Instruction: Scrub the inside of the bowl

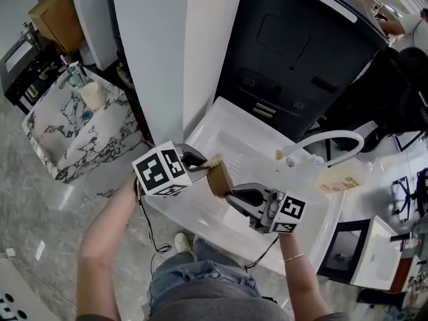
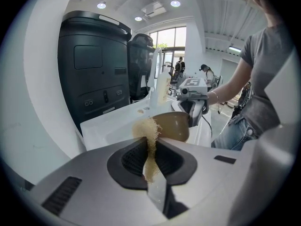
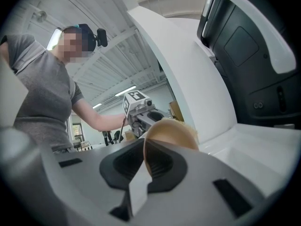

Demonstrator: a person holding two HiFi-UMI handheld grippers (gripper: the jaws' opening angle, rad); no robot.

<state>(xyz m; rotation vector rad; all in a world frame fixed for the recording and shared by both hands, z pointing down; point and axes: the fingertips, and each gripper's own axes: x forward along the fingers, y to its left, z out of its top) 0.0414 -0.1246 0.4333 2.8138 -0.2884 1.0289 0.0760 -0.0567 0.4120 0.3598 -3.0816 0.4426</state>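
L tongs [image 2: 150, 147] clamp scrubber [image 2: 147, 127]; R tongs [image 3: 145, 160] pinch bowl [image 3: 173, 134] rim; scrub step prob. on; next needs firm swirl inside.

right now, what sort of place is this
Probably a showroom or test hall, not a home kitchen: a white sink with a faucet, a marble-patterned basin on the floor, and big black units behind.

White sink counter [image 1: 221, 129]: curved white faucet [image 1: 328, 136] at back, small tan scrap [image 1: 279, 155], pale yellow sheet [image 1: 336, 179] right.
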